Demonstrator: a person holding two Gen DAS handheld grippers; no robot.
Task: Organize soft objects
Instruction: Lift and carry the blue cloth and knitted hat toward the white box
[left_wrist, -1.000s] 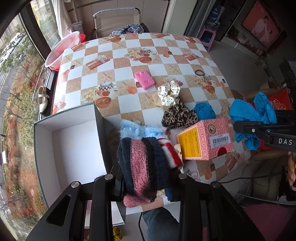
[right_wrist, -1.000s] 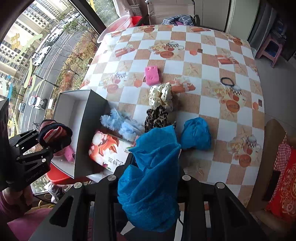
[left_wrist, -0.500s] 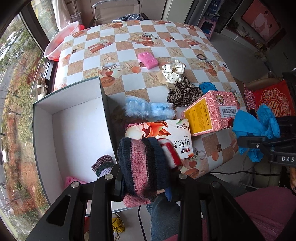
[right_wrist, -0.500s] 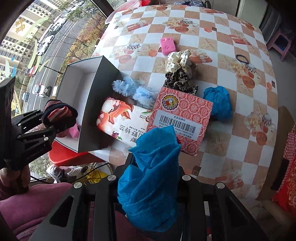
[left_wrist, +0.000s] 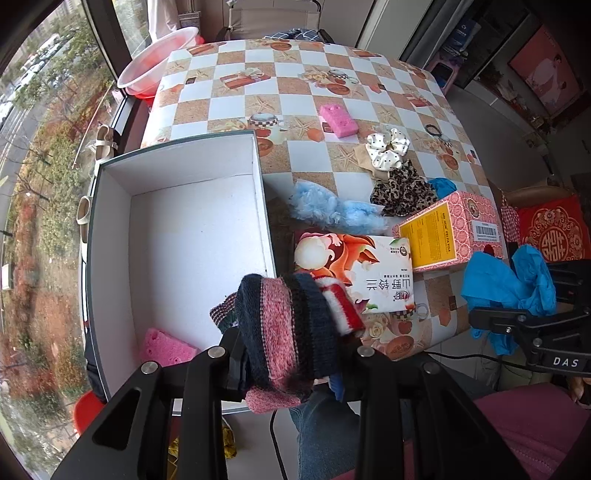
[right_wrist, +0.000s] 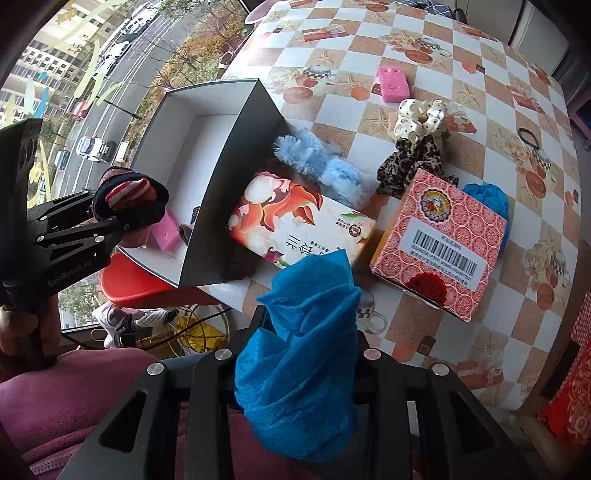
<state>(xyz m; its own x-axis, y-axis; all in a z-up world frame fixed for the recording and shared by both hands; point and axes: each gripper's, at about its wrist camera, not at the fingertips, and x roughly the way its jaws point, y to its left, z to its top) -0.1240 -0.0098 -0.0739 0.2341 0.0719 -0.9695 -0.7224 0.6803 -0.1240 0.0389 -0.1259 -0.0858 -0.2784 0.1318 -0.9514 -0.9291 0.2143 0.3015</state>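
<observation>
Left wrist view: left gripper (left_wrist: 291, 350) clamps a striped sock (left_wrist: 288, 328) near the open box (left_wrist: 177, 236), right gripper (right_wrist: 295, 363) clamps blue cloth (right_wrist: 299, 369).

Two cartons (left_wrist: 354, 271) (touching) beside basin (left_wrist: 157, 57).

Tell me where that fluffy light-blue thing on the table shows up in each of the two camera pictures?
Left wrist view: the fluffy light-blue piece lies right of centre, just right of the open white box.
Right wrist view: the same piece lies near the centre, upper half, right of the box's dark wall.
Shared landmark: the floral carton, directly on the camera side of it in both views.
</observation>
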